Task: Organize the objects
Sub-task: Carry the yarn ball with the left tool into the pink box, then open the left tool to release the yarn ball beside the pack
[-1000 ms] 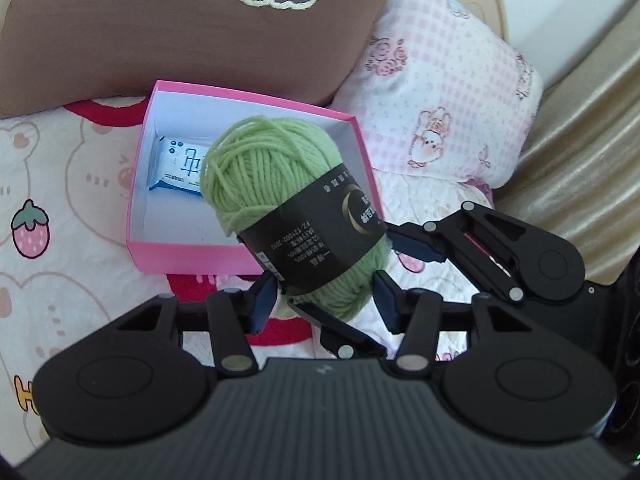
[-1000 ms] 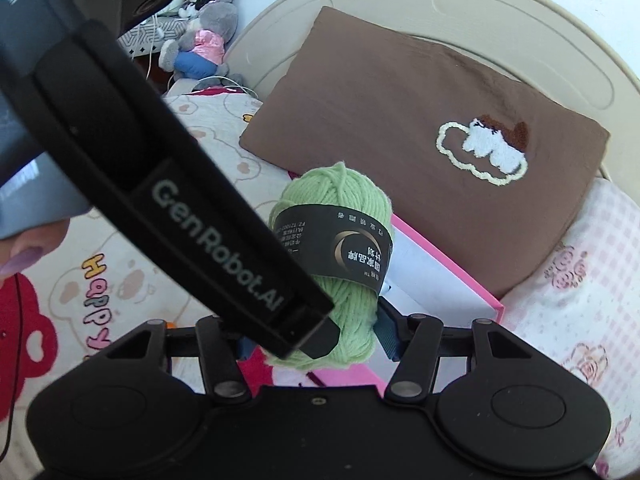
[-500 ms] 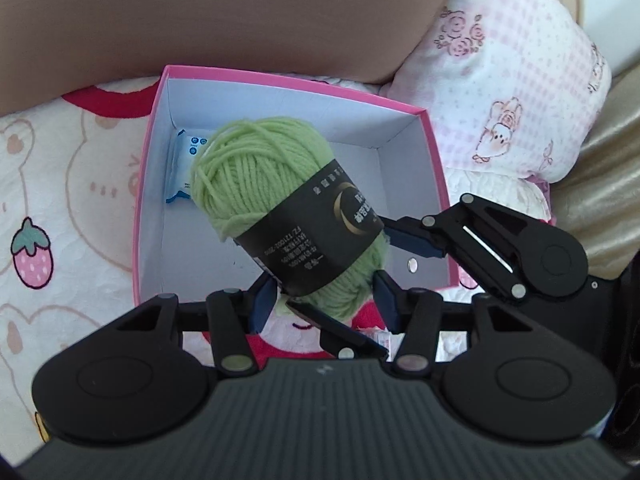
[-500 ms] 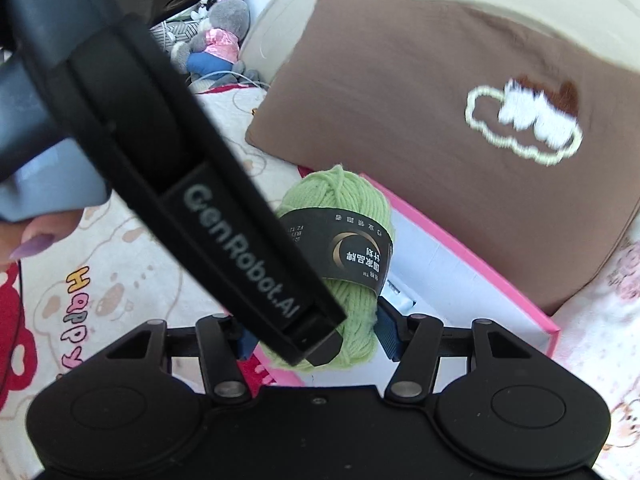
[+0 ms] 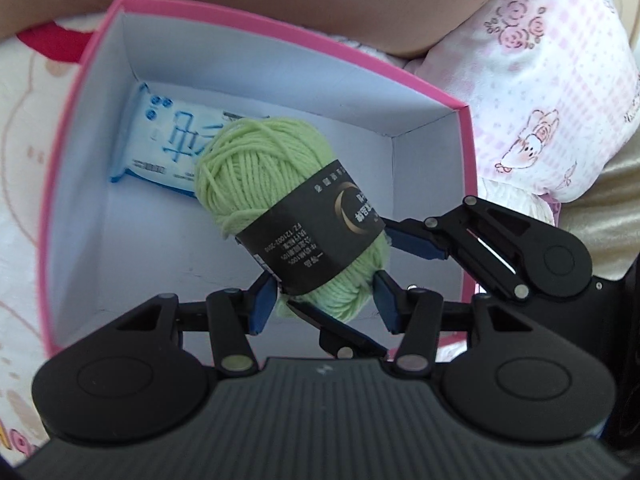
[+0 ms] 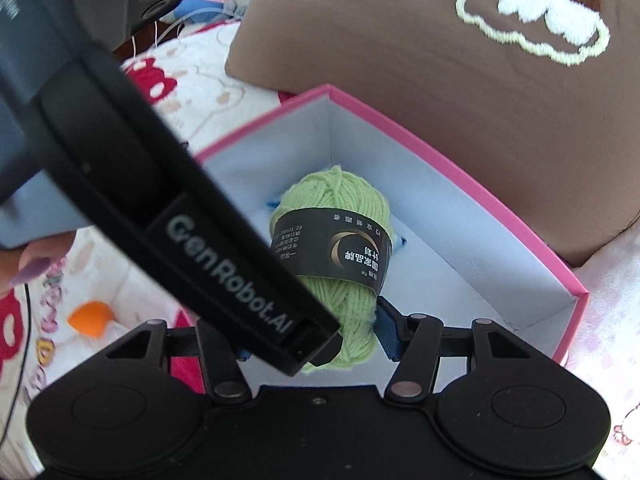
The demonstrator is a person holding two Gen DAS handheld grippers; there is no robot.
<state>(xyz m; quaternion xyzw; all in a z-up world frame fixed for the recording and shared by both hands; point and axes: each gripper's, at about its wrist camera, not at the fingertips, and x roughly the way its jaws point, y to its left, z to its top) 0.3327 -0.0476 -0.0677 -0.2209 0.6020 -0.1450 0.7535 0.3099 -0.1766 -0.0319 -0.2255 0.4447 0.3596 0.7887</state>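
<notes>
Over the open pink box (image 5: pixel 466 184), above its white floor and beside the blue-and-white tissue packet (image 5: pixel 168 148) lying inside, the green yarn skein (image 5: pixel 276 200) is pinched at its lower end by the left gripper (image 5: pixel 324 300) and the right gripper (image 6: pixel 316 340), both partly closed on it.

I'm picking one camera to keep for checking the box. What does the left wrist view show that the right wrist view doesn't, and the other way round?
Only the left wrist view: the blue-and-white packet lying in the box, and the pink checked pillow.

Only the right wrist view: the pillow's cloud embroidery, an orange object on the blanket, and a fingertip.

Both: the green yarn above the open pink box, with the left gripper and right gripper both clamped on it.
</notes>
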